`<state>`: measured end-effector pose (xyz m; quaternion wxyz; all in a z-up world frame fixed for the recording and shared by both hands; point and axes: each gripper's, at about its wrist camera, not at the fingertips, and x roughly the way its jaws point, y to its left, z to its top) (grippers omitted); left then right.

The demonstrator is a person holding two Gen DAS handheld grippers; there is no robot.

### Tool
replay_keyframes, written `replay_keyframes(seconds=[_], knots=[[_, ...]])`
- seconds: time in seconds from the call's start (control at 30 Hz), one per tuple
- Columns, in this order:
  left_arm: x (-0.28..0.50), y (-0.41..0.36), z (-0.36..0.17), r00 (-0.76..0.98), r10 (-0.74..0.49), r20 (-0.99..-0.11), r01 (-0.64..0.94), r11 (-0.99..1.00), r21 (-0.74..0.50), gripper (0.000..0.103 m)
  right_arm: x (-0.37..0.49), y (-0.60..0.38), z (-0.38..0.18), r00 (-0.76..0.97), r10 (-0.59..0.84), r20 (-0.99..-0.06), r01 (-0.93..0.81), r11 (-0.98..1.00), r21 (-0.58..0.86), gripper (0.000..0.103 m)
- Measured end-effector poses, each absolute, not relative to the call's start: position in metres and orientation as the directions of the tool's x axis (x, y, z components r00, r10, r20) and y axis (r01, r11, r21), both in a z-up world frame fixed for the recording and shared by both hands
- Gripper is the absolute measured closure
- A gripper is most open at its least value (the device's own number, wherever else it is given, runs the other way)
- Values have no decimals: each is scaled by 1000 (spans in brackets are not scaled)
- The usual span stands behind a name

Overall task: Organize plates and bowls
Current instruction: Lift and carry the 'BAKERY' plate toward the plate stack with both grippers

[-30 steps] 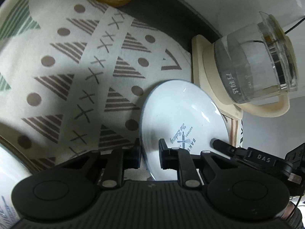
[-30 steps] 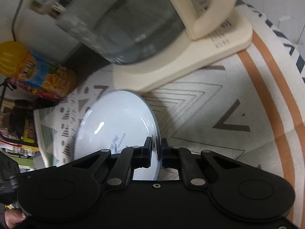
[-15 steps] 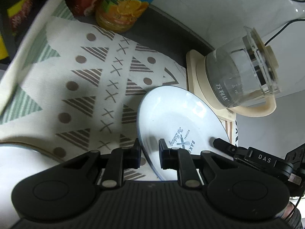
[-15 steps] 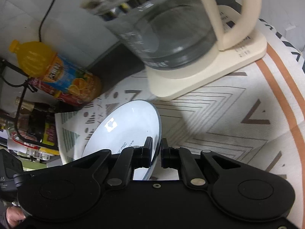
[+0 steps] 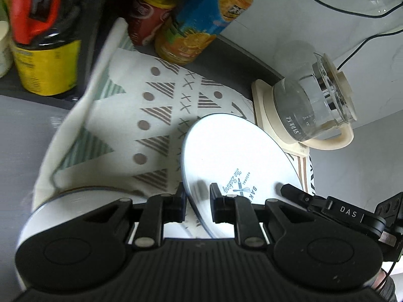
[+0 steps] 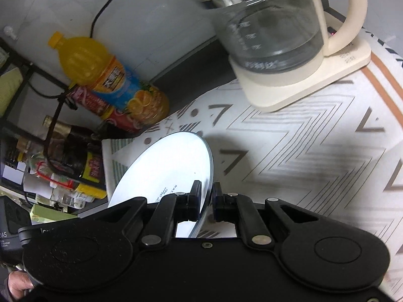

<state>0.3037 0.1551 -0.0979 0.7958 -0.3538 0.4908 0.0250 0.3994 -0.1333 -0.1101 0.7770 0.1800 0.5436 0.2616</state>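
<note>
A white plate with blue printed lettering hangs tilted above the patterned cloth, held from two sides. My left gripper is shut on its near rim. My right gripper is shut on the plate at the opposite rim; its black finger also shows at the plate's right edge in the left wrist view. Another white dish with a blue rim lies at the lower left of the left wrist view, partly hidden by the gripper body.
A glass kettle on a cream base stands at the back right of the patterned cloth. An orange drink bottle, a red can and dark sauce bottles crowd the back left. A person's hand shows low left.
Both grippers have lifted the plate off the cloth and pulled back together. The kettle and cloth look smaller, the bottles have come into view, and the second dish has appeared at lower left.
</note>
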Motion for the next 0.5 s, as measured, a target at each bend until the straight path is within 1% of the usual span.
replay_keyframes(seconds=[0.5], knots=[[255, 186, -88, 512, -329, -794, -332, 776, -536, 87, 334, -106, -97, 342, 598, -725, -191, 799, 570, 94]])
